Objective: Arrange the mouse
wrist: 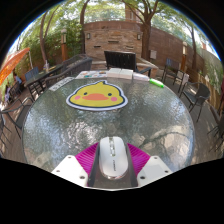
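A white computer mouse sits lengthwise between my two fingers, its sides against the magenta pads. My gripper is shut on it, just above a round glass table. A yellow duck-shaped mouse mat lies on the table beyond the fingers, toward the far left.
An open laptop stands at the table's far edge, with a white sheet to its left and a green thing to its right. Dark patio chairs ring the table. Trees and a stone wall lie behind.
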Available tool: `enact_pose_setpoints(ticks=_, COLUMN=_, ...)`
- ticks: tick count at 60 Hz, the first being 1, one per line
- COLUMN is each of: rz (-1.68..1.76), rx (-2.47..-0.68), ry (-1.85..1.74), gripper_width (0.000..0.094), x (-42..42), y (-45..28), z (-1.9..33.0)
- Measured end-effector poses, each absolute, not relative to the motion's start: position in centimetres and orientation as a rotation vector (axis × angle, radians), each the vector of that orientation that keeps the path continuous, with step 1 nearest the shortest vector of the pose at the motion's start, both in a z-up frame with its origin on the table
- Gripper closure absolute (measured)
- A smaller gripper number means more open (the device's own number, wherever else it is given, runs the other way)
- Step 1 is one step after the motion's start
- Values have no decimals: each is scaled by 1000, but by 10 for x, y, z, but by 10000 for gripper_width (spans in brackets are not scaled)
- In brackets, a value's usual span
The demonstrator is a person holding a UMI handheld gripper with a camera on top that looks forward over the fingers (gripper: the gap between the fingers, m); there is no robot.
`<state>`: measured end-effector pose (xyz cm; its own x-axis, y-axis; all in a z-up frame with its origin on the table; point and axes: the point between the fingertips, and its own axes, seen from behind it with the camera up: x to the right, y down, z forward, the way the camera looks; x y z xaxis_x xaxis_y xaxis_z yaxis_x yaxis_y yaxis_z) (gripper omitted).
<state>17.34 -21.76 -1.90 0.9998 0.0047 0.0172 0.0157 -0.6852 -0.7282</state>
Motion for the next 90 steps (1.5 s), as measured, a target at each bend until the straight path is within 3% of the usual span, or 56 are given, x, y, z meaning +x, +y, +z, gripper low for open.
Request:
enact_pose_setpoints(ticks=14, rz=-53, rx=-2341, ry=-126, gripper_width=573, x=174, y=-219, z=-15)
enact_pose_setpoints(ticks=20, rz=-44, rx=-2332, ry=-143, gripper_width=578, x=167, y=-217, z=2)
enact_pose_setpoints(ticks=26, rz=0, rx=-2272, ry=-154, gripper_width=577, x=151, y=-204, z=50)
enact_pose_setpoints(ticks=35, rz=102, rx=-2076, ry=-148, gripper_width=578, x=120, y=-139, z=166)
enact_pose_setpoints(ticks=42, rz=141, rx=-1964, ry=-111, gripper_width=582, x=112, y=-62, z=216)
enact_pose_setpoints(ticks=48, rz=124, rx=-1957, ry=-89, gripper_width=583, x=113, y=3, z=201)
enact_pose_setpoints(ticks=61, rz=104, rx=-2244, ry=-81, gripper_width=579, x=105, y=59, z=36)
enact_pose_setpoints(ticks=69, rz=91, rx=-2331, ry=-107, gripper_width=478, x=103, y=52, z=-11)
enact_pose_setpoints(ticks=74, rz=94, rx=-2338, ry=-103, gripper_width=398, x=104, y=50, z=-12)
enact_pose_setpoints(ticks=79, rz=64, rx=-2312, ry=-113, gripper_width=74, x=108, y=42, z=8)
enact_pose_setpoints(ticks=82, rz=51, rx=-2294, ry=-114, gripper_width=107, x=110, y=36, z=28)
enact_pose_setpoints(ticks=90, rz=-8, rx=-2251, ry=-108, gripper_width=79, x=119, y=1, z=89)
